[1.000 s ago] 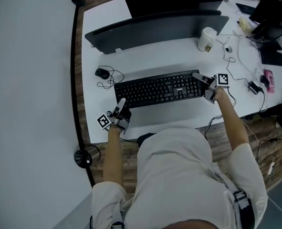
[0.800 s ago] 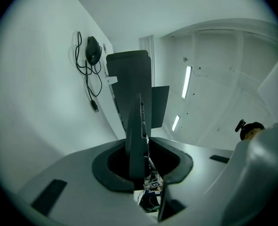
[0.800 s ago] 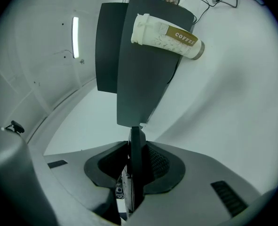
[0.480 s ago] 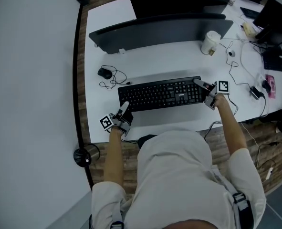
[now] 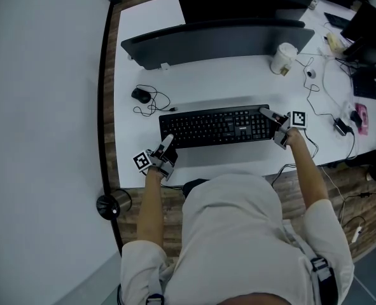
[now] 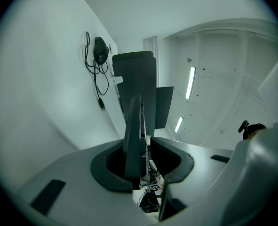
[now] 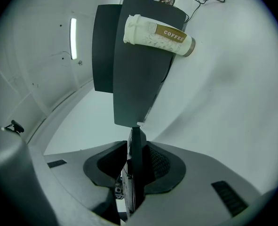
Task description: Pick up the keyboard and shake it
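Both pairs of jaws are clamped on the black keyboard (image 5: 216, 126), one at each end. My left gripper (image 5: 167, 138) bites its near left corner and my right gripper (image 5: 264, 112) its right end. The left jaws have just been easing wider and the right ones closing a touch, with the keyboard's thin edge between each pair. I see it held roughly level, clear of the white desk (image 5: 194, 81), its shadow on the desktop. Beyond it stands a dark curved monitor (image 5: 213, 40), with a white paper coffee cup (image 5: 282, 58) to the right and a black wired mouse (image 5: 140, 95) to the left.
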`<state>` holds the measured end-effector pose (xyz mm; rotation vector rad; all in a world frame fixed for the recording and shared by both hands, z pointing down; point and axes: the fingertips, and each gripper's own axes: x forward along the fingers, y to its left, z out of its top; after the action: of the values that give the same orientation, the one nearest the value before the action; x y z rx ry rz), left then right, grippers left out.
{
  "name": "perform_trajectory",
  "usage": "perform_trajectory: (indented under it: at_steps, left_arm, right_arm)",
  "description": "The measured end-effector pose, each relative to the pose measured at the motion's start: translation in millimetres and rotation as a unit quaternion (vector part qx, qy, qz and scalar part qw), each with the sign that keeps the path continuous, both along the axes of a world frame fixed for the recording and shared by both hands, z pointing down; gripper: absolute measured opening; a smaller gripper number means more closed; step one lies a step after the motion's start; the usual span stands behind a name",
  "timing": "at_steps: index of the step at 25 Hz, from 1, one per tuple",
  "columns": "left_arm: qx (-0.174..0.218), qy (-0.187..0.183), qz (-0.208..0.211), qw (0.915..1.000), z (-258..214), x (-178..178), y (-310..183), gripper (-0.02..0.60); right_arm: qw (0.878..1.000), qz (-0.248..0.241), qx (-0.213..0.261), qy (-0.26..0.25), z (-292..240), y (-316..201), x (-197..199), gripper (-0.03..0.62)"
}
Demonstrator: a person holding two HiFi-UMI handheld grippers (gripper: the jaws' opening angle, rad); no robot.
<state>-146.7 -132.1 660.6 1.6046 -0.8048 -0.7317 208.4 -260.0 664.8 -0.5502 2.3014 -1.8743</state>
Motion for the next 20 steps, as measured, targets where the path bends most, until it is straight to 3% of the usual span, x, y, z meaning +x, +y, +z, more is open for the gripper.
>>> perform_trajectory:
  at_steps: [20]
  left_arm:
    - [0.002, 0.004, -0.005, 1.0, -2.2, -0.7, -4.9, 0.133]
  right_arm:
    - [1.0, 0.007, -0.015, -0.004, 1.3, 0.0, 0.4, 0.138]
